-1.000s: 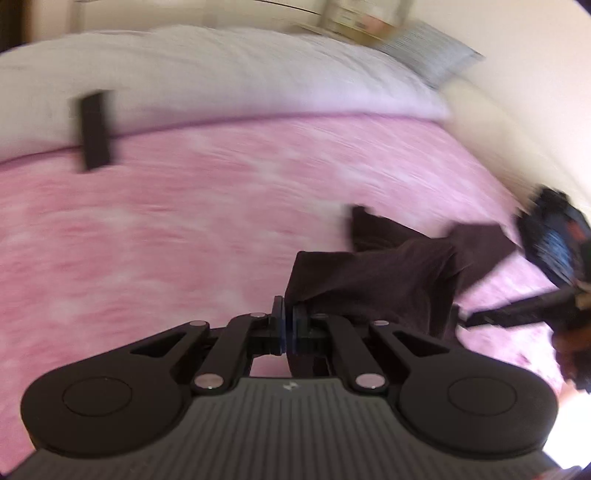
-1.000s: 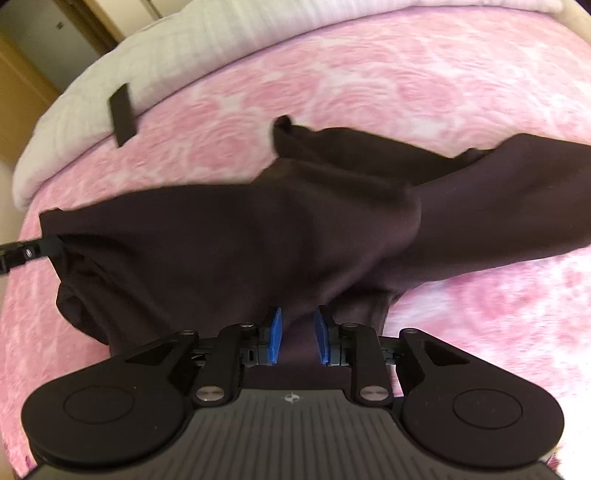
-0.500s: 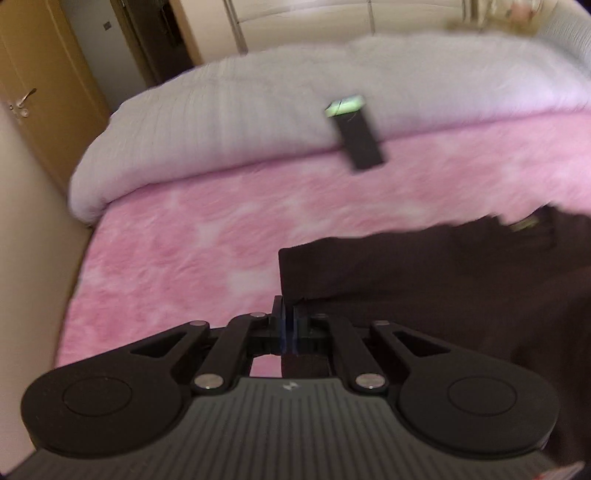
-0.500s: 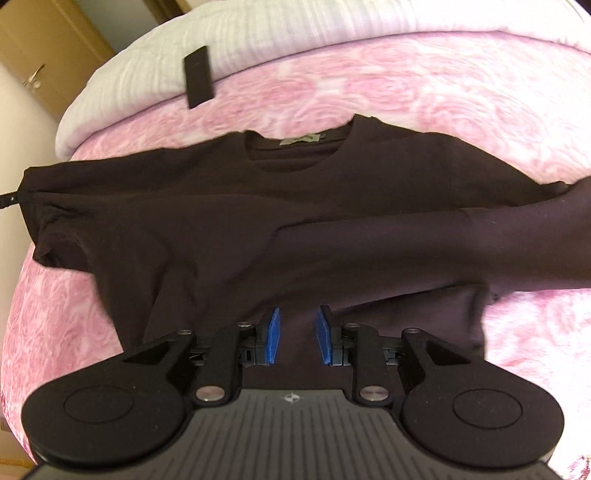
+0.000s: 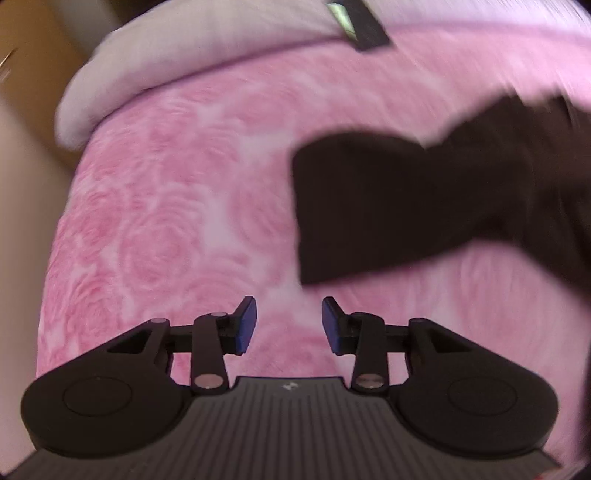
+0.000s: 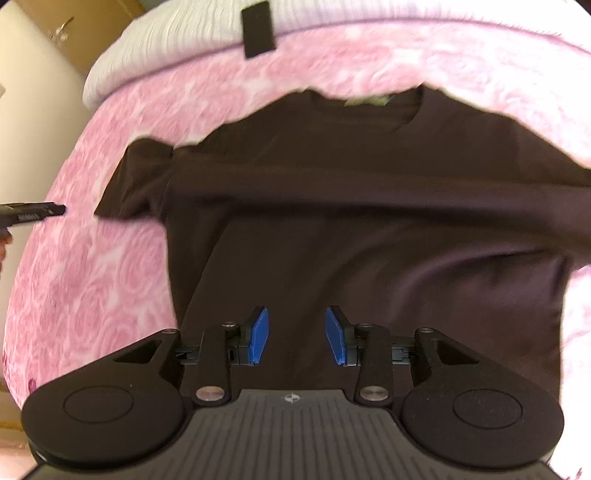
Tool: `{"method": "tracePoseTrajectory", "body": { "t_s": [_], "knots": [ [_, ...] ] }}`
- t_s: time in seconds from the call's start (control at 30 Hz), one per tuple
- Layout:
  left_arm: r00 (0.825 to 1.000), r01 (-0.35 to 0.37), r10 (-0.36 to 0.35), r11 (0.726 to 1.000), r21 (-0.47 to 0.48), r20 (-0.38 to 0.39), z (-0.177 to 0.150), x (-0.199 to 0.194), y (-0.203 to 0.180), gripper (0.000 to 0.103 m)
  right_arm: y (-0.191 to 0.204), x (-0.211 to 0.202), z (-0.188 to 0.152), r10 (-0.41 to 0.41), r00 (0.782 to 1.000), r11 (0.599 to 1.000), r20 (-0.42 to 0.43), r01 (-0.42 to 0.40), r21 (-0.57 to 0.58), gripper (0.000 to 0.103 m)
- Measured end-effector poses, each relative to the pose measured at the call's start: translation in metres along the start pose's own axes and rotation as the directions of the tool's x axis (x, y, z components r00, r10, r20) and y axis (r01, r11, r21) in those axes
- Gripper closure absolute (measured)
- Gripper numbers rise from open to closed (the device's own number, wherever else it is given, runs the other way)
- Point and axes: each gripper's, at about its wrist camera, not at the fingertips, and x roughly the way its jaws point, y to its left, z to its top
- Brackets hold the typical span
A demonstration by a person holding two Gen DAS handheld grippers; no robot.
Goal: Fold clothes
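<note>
A dark brown T-shirt [image 6: 369, 206] lies spread on the pink rose-patterned blanket [image 6: 92, 280], collar and label [image 6: 365, 100] at the far side. My right gripper [image 6: 297, 334] hovers over the shirt's lower hem. Its jaws are opening, and the blue pads [image 6: 260, 334] stand apart without pressing the cloth under them. In the left wrist view the shirt's left sleeve [image 5: 369, 210] lies flat, up and to the right of my left gripper [image 5: 288, 325]. Its jaws are opening over bare blanket [image 5: 166, 221], with nothing between them. The tip of the left gripper [image 6: 35, 215] shows at the left edge of the right wrist view.
A white duvet [image 6: 166, 55] is bunched along the far side of the bed. A flat black object [image 6: 258, 28] lies on its edge, also seen as the black object [image 5: 364, 26] from the left. A wooden door [image 6: 74, 26] stands beyond the bed's left edge.
The left gripper let go of the sleeve and its jaws parted; it moved left off the cloth. The right jaws widened. The shirt went from bunched and held up to spread flat.
</note>
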Motion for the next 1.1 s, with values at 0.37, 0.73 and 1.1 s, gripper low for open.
{"method": "tracePoseTrajectory", "body": {
  "t_s": [0.37,0.73,1.1],
  "knots": [
    [0.992,0.098,-0.072,0.955,-0.279,0.104,-0.001,0.073,0.008,0.073,0.064,0.023,-0.022,0.05,0.998,0.996,-0.037,-0.052,-0.077,0.05],
    [0.819,-0.546,0.405,0.768,0.335,0.406,0.02,-0.011,0.004,0.081,0.099,0.038,0.015,0.098,0.995,0.983,-0.018,-0.1,-0.155,0.05],
    [0.9,-0.437,0.4,0.826,0.356,0.176,-0.054,0.006,0.018,0.067,0.105,0.05,0.03,0.113,0.993,0.98,-0.032,-0.117,-0.163,0.05]
  ]
}}
